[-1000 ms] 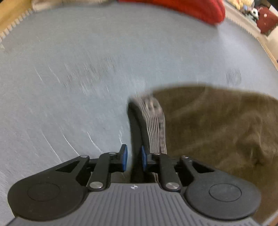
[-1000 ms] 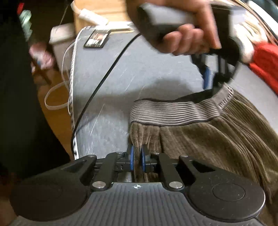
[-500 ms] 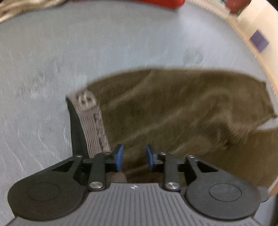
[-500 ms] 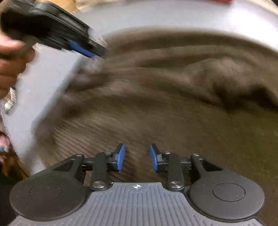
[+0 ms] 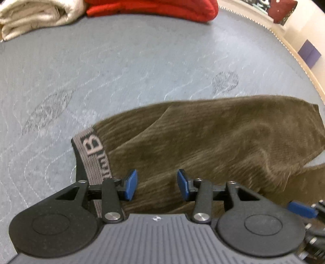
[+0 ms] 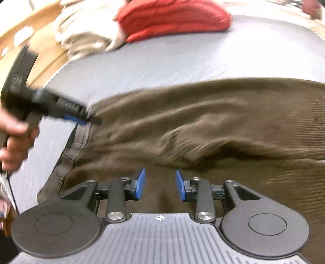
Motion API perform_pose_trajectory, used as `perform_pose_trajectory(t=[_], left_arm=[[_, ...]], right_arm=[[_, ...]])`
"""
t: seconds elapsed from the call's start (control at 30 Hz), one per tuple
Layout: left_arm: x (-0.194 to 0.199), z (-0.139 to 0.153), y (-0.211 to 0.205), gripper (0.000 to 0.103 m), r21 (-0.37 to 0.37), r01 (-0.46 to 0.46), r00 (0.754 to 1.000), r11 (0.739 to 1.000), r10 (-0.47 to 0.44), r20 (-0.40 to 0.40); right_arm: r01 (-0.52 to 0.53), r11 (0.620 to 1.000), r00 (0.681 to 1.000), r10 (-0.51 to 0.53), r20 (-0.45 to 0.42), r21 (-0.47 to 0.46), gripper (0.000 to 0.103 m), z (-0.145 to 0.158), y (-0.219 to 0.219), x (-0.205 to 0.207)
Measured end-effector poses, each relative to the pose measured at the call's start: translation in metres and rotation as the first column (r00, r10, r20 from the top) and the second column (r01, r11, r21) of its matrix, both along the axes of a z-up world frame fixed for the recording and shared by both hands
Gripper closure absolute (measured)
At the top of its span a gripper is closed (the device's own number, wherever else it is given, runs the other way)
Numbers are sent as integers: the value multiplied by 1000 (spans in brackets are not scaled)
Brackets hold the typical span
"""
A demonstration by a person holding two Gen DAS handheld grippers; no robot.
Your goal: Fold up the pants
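Both tongs stand parted with nothing between their blue pads: the left tongs (image 5: 155, 187) hover over the pants just beside the waistband, the right tongs (image 6: 160, 187) over the middle of the cloth, and both have just been opening, the left more lately. The brown corduroy pants (image 5: 213, 142) lie flat but rumpled on a grey quilted mattress (image 5: 121, 71), their grey ribbed elastic waistband (image 5: 95, 154) toward the left. They look soft, limp and light, with a ribbed nap that should not slip; loose folds will sag and drag, so the firmer waistband corners or the leg hems seem the best places to pinch. The mattress cover looks smooth enough to let the fabric slide. Farther off sit a folded red garment (image 5: 154, 8) and a cream one (image 5: 38, 16), near the bed's edge.
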State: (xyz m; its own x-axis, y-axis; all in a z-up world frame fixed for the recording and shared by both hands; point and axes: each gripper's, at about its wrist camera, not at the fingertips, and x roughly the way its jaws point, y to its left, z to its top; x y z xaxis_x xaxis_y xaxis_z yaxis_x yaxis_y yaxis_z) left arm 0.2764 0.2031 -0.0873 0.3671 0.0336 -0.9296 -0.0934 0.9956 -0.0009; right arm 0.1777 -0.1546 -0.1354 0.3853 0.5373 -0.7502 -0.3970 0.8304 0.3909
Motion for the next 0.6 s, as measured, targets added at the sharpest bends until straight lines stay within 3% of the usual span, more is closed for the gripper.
perform_pose_trajectory(t=[0.2,0.43,0.6], left_arm=[[11,9,9,55,-6,-69,995,998,69,70],[24,1,33,55,4,-109,990,994,108,90],[43,-4,31,38,13,-96,988,995,93,127]], right_arm=[[171,984,985,-173,29,45,68,13,-51,29],[361,931,933,-360,-20,50,68,6,-88,59],[393,917,919,-389,-61,63,68,0,-96,82]])
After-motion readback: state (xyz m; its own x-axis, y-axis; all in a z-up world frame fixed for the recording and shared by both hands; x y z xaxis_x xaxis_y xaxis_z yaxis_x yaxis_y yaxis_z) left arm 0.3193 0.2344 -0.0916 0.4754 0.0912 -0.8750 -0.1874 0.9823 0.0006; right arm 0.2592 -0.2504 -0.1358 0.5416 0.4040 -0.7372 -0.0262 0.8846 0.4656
